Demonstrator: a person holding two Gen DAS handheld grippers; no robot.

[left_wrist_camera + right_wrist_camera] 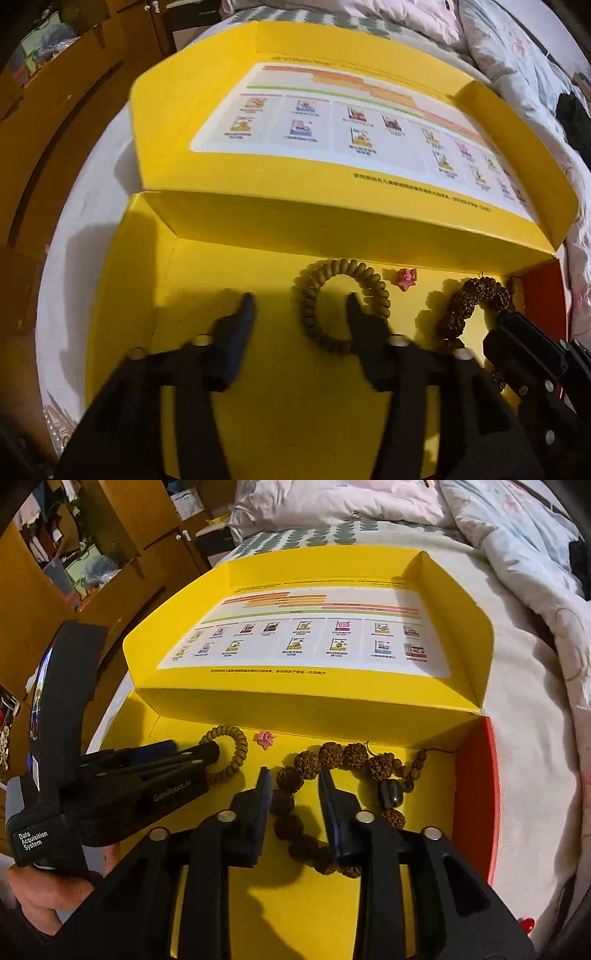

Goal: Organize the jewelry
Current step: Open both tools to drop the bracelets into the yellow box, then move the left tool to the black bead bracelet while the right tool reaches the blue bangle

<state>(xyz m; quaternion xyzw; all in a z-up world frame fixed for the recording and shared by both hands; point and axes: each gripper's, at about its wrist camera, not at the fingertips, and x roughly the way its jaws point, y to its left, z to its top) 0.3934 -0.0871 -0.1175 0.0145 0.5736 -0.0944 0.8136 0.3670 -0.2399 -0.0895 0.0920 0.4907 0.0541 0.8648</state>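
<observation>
Beads of the rough brown bracelet (pixel 295 830) lie in our yellow box (pixel 369 904), between the right gripper (pixel 293 782) fingers, which stand apart. Our left gripper (pixel 301 306), also spread, straddles the coiled bracelet (pixel 345 299). Closing off-centre, we risk pinching one bead and dragging the strand.

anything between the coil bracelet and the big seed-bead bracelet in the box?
Only the small pink star charm, near the back wall between the coil bracelet and the seed-bead bracelet; otherwise bare yellow box floor. Right wrist view shows it best.
</observation>
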